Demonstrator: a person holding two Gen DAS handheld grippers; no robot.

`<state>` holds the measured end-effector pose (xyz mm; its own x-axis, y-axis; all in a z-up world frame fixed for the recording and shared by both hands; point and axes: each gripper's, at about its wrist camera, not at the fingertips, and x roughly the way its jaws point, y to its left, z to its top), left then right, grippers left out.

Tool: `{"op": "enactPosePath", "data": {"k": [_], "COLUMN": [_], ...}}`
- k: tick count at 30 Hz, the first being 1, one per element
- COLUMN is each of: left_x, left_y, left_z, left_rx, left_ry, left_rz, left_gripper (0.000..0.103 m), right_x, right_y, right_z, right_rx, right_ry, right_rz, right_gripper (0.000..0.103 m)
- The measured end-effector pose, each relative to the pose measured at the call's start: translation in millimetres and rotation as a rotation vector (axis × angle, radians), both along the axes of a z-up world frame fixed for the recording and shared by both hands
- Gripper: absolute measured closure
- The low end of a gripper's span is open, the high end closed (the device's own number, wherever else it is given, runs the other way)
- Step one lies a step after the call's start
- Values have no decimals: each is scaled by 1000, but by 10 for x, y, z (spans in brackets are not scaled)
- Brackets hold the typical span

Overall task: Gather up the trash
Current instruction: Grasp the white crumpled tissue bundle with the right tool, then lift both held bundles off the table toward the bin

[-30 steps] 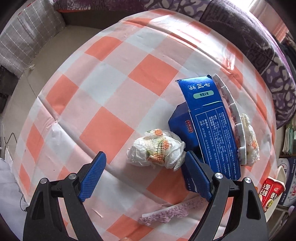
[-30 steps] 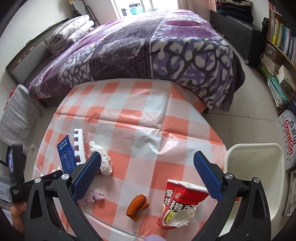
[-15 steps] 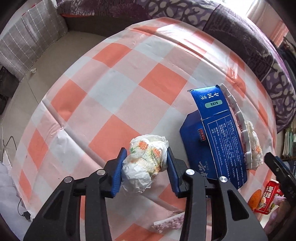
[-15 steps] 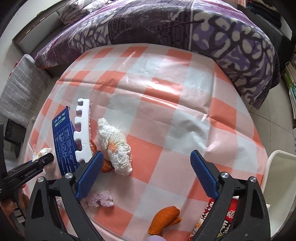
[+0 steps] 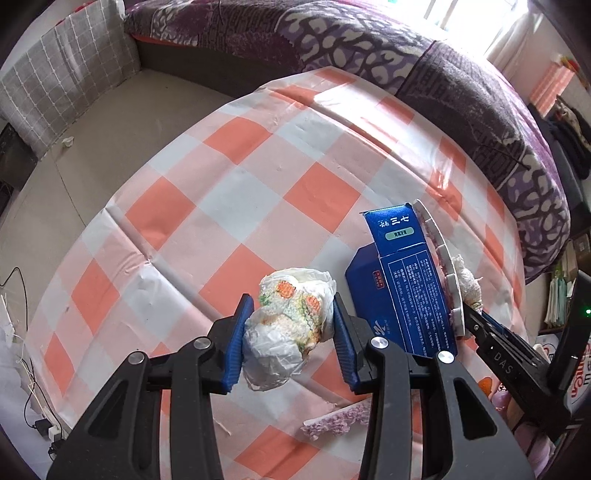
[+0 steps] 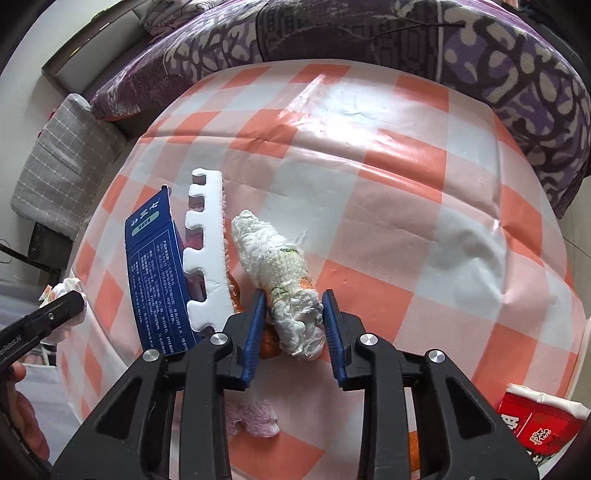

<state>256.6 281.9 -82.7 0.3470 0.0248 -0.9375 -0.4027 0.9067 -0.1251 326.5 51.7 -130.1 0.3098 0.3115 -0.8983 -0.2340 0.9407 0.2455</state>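
My left gripper (image 5: 291,297) is shut on a crumpled white tissue wad (image 5: 288,332) with orange and green print, held just above the checked tablecloth (image 5: 229,206). In the right wrist view a rolled white tissue (image 6: 273,258) lies on the cloth beside a white foam strip (image 6: 205,251). My right gripper (image 6: 293,293) points down over the roll's near end; its jaws are closing and both blue pads (image 6: 255,328) touch the tissue. The left gripper's tip (image 6: 62,306) shows at the left edge of that view with the wad.
A blue carton (image 5: 406,291) leans against the foam strip. A purple fluffy scrap (image 6: 255,421) and an orange piece (image 6: 267,343) lie near the right gripper. A red packet (image 6: 535,421) sits at the table's right edge. A purple-covered bed (image 6: 369,33) borders the far side.
My left gripper closed on the printed wad and lifted it. My right gripper swung left and down from the red packet to the rolled tissue, and its jaws narrowed around it.
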Motion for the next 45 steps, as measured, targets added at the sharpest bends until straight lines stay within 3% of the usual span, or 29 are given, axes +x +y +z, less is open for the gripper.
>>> {"op": "enactPosePath", "data": {"k": [9, 14, 23, 29, 38, 45], "left_x": [-77, -131, -238, -279, -243, -239], "left_y": [-26, -183, -648, -994, -1474, -1818], "left_z": [367, 611, 904, 955, 835, 836], "left_rx": [1, 69, 220, 273, 260, 247], "left_ry": [-147, -240, -378, -423, -413, -424], "left_rz": [45, 52, 37, 1, -82, -142], "left_gripper": [61, 61, 61, 61, 61, 61], "right_x": [-75, -191, -423, -562, -692, -745], "right_y": [-185, -320, -610, -830, -1305, -1834], "right_z": [590, 900, 1194, 1289, 1326, 1393], "right_rx": [99, 105, 72, 47, 13, 14], "right_ry": [-179, -294, -413, -445, -436, -423], "right_rz": [-94, -132, -187, -209, -268, -379], "right_gripper": [76, 76, 76, 76, 75, 75]}}
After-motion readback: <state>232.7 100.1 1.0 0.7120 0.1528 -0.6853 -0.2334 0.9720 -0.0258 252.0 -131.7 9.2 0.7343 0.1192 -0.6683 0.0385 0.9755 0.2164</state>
